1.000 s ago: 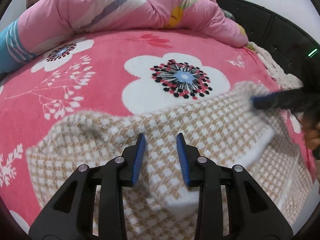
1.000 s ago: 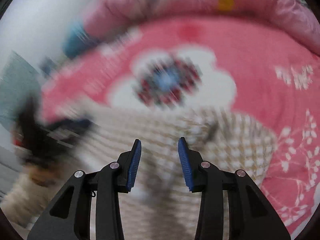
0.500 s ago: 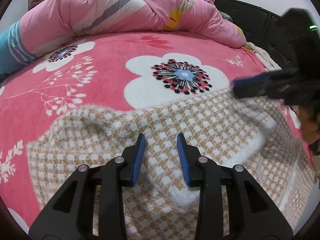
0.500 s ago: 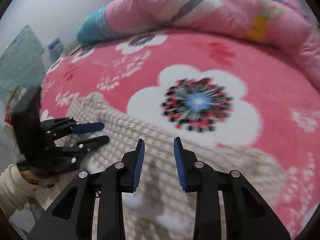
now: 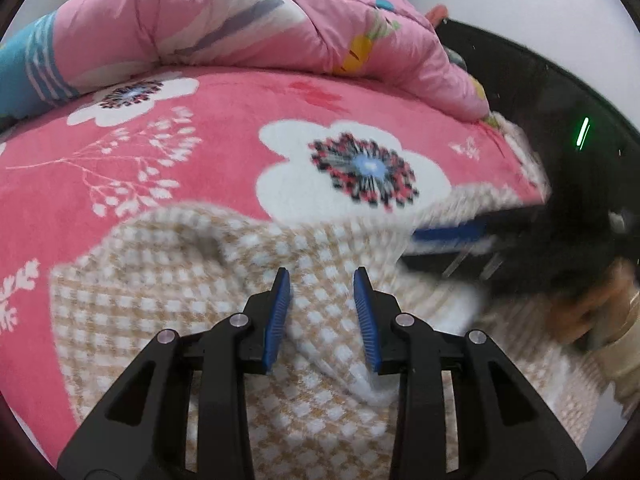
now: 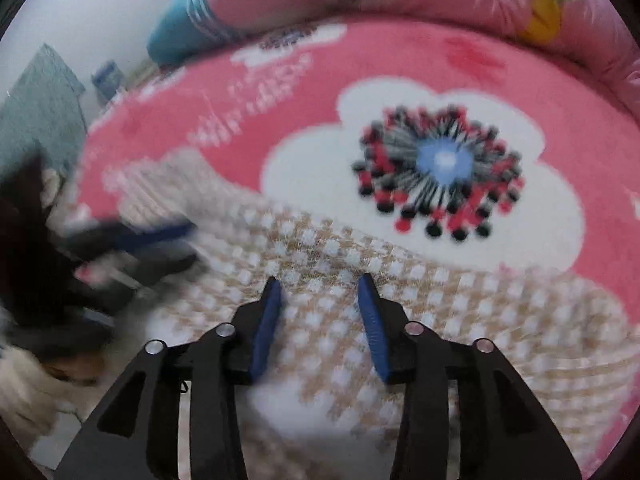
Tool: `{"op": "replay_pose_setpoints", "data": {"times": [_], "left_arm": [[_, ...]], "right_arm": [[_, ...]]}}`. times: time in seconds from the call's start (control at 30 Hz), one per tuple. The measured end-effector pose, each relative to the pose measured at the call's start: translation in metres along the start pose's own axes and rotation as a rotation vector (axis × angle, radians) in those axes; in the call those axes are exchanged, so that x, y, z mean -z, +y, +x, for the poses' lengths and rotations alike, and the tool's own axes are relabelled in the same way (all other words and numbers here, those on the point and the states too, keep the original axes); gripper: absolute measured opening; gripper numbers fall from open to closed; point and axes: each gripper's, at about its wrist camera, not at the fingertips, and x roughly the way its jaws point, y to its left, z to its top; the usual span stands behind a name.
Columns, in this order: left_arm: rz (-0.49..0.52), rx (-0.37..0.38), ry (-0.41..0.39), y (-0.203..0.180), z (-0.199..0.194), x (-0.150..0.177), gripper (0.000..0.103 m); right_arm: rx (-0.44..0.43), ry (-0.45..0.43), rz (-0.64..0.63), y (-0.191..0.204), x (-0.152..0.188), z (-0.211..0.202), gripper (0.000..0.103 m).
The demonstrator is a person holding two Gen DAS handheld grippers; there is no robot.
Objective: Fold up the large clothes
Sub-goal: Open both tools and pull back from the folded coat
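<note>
Beige-and-white checked garment (image 5: 168,280) spread over a hot-pink blanket (image 5: 224,128) printed with big white flowers, centres blue ringed in red and black. Along the blanket's far edge, a paler pink quilt (image 5: 208,20) with yellow and grey-purple motifs. Blue pads (image 5: 276,316) on black grippers.

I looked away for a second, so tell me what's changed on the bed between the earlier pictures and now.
The right gripper has swung back down to the far right edge of the checked garment, after lifting half a second ago. That edge now looks slightly raised, though blur hides any grip. The left gripper stays open, hovering over the middle fold. The floral blanket and pink quilt are unchanged.
</note>
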Motion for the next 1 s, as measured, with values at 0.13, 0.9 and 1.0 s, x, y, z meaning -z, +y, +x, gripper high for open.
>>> {"op": "replay_pose_setpoints", "data": {"times": [0.13,0.9,1.0], "left_arm": [[-0.04,0.056,-0.043,-0.001,-0.012,-0.019,0.032],[0.155,-0.063,0.121,-0.039,0.01,0.016,0.046],[0.115,-0.081,0.128,-0.033,-0.004,0.014,0.047]], "right_arm": [[-0.013,-0.016,0.03,0.003,-0.002,-0.024,0.044],[0.214,-0.057,-0.045,-0.002,0.053,-0.054,0.081],[0.279,-0.045,-0.016,-0.004,0.064,-0.073,0.082]]}}
